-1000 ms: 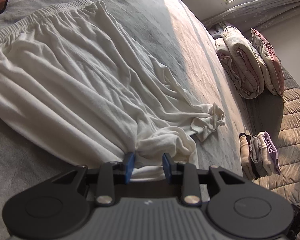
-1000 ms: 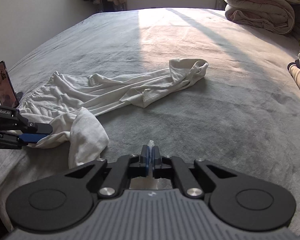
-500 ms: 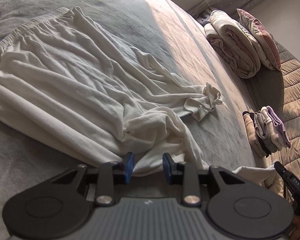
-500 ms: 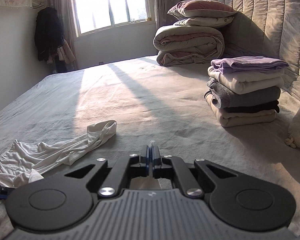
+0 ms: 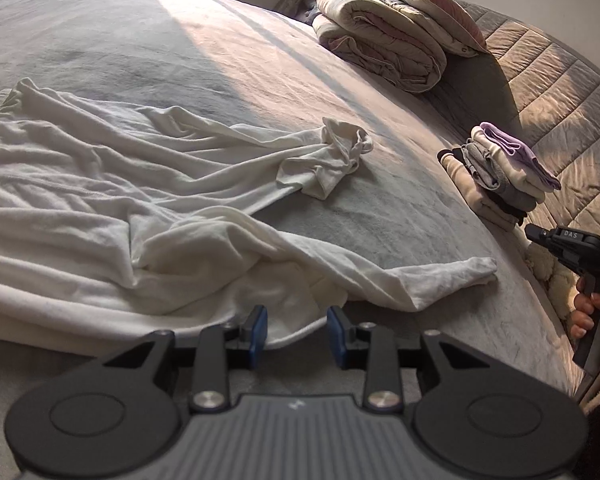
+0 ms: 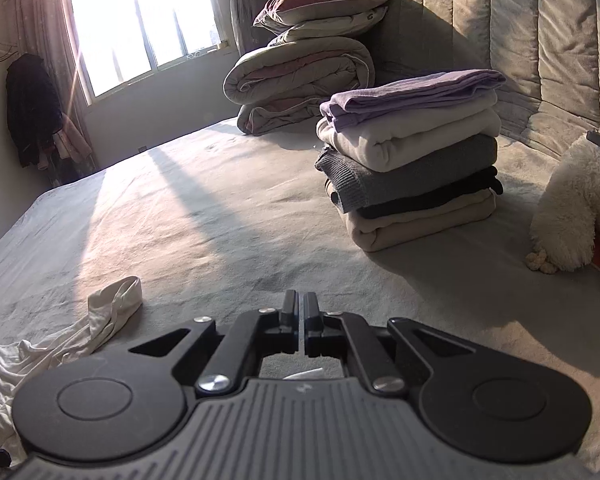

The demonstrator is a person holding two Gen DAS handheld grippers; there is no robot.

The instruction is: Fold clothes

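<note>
White cotton trousers point(image 5: 112, 200) lie rumpled across the grey bed cover point(image 5: 228, 52), their long axis running from the waistband far off to the left of the left gripper point(image 5: 297, 334) out to two legs on the right. The nearer leg passes straight ahead of those jaws, which stand partly spread with the cloth's edge lying between the blue pads point(image 5: 257, 334); I cannot tell whether they press on it. That leg's cuff point(image 5: 460, 276) ends to the right, near the right gripper point(image 6: 303, 322), whose jaws are pressed together; whether they pinch the sliver of white showing just behind them cannot be told. The farther cuff point(image 6: 116, 296) lies ahead and left of the right jaws. By my judgement, the right hand point(image 5: 592, 312) is nearer the cuffs and the left nearer the seat.
</note>
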